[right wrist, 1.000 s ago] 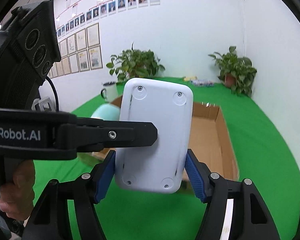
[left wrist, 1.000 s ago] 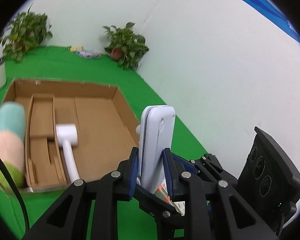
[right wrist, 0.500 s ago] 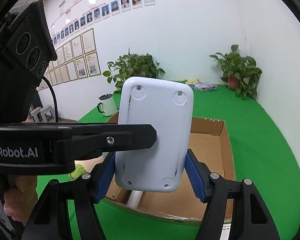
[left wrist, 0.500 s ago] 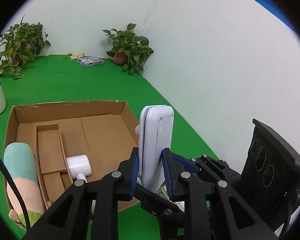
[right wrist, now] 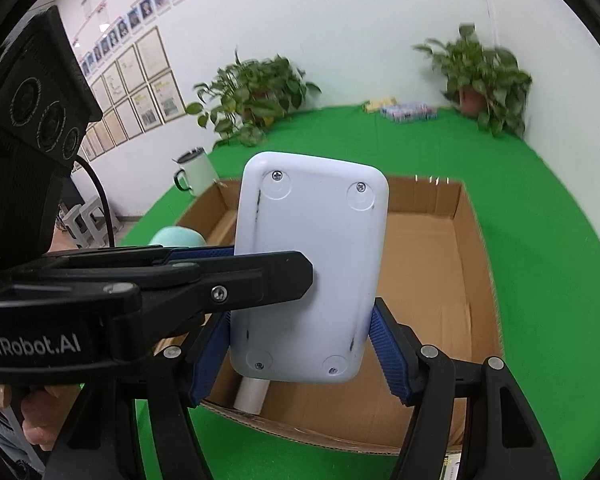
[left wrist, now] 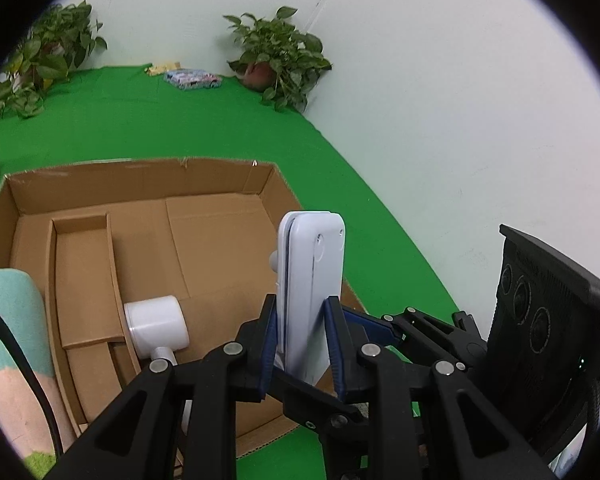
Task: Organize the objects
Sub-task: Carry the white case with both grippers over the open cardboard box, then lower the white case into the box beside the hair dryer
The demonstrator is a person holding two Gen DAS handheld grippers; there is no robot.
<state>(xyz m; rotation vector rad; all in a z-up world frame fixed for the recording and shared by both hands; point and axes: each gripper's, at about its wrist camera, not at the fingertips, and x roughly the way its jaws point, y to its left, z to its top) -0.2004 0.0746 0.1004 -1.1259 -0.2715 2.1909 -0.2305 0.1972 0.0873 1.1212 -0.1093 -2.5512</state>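
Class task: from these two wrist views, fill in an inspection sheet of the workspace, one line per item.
Surface: green cloth.
Job's things: white device gripped on two axes; cardboard box holds a white tool and a pastel plush.
Clutter: mug, packets.
Grippers: left gripper and right gripper both clamp the device.
Cables: black cable.
Surroundings: potted plants, framed wall papers.

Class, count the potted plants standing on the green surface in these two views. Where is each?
2. One potted plant stands in the far corner, the other along the back wall to its left. Others may lie outside the views.
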